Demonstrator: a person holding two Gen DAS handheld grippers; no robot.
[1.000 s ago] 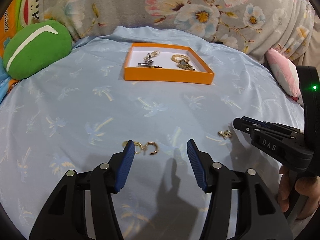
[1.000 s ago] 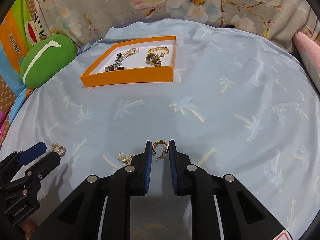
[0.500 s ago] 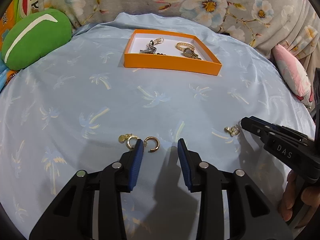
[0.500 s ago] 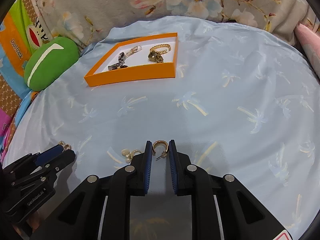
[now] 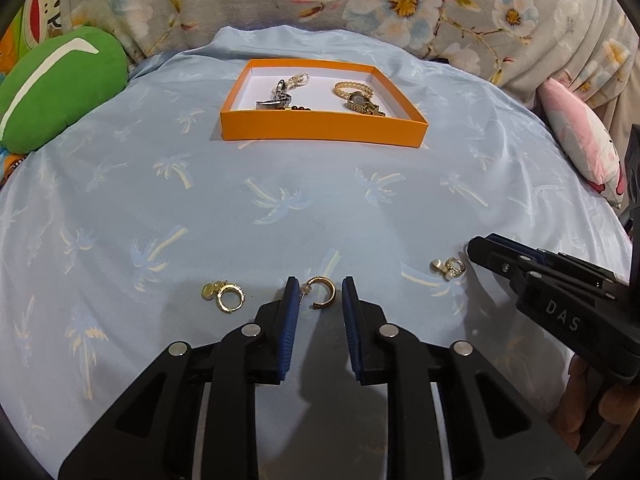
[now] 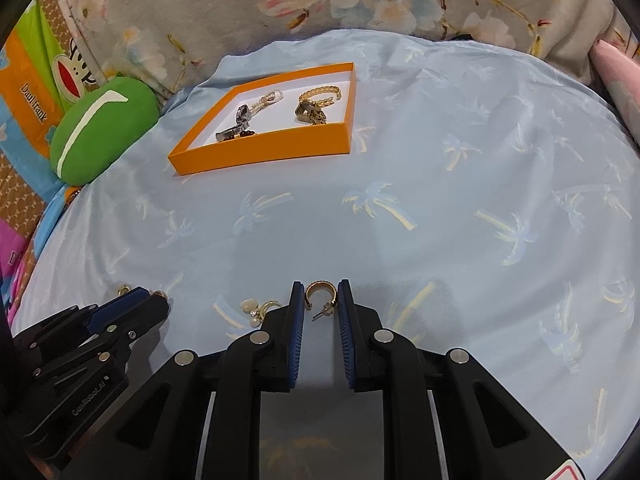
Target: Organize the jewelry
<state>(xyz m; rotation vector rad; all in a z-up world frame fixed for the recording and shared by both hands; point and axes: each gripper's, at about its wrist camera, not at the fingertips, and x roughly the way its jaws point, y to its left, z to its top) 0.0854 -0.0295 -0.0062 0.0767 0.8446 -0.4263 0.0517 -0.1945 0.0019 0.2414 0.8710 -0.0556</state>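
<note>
Each hand-held gripper, left (image 5: pixel 320 300) and right (image 6: pixel 319 300), brackets a gold hoop earring (image 5: pixel 322 291) narrowly, seemingly ungripped.

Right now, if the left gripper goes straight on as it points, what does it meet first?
The gold hoop earring, lying just between the open fingertips of the left gripper. Beyond it, probably only blue sheet until the orange box.
</note>
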